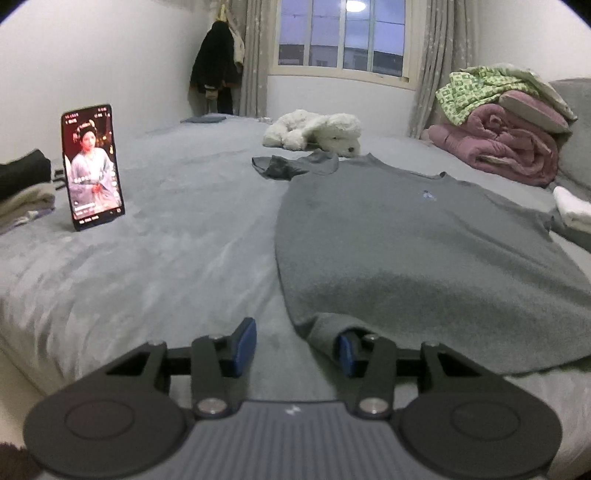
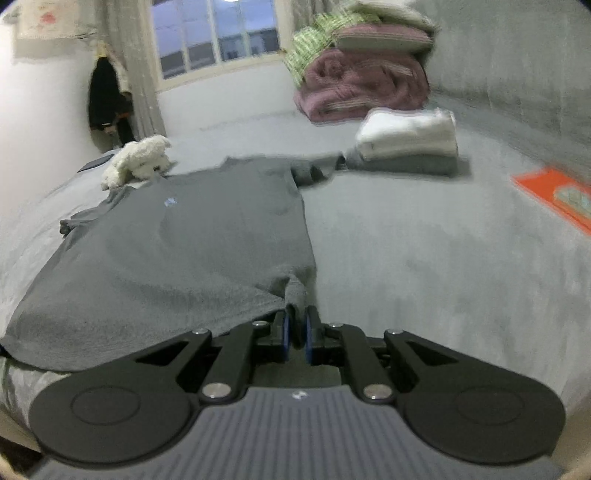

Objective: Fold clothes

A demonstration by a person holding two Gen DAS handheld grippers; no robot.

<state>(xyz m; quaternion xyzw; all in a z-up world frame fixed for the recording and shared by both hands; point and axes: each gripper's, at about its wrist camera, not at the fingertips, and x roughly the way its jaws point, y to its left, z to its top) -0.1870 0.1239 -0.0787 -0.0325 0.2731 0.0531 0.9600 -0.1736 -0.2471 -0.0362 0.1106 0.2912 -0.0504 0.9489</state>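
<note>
Two grippers at the hem of a grey shirt (image 1: 424,236) flat on the bed (image 1: 166,240) — left gripper (image 1: 297,347) jaws released, one finger under the corner, right gripper (image 2: 296,330) jaws clenched on the other corner.

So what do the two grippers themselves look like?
Both match: the left gripper and right gripper have black linkage arms with silver pivot screws, blue finger pads, round black discs on each side, and a ribbed grey body with a small white logo. No cables visible.

A home bedroom: grey bed (image 1: 166,236), curtained window (image 1: 340,33), stacked quilts (image 1: 502,136), plush dog (image 1: 317,129).
</note>
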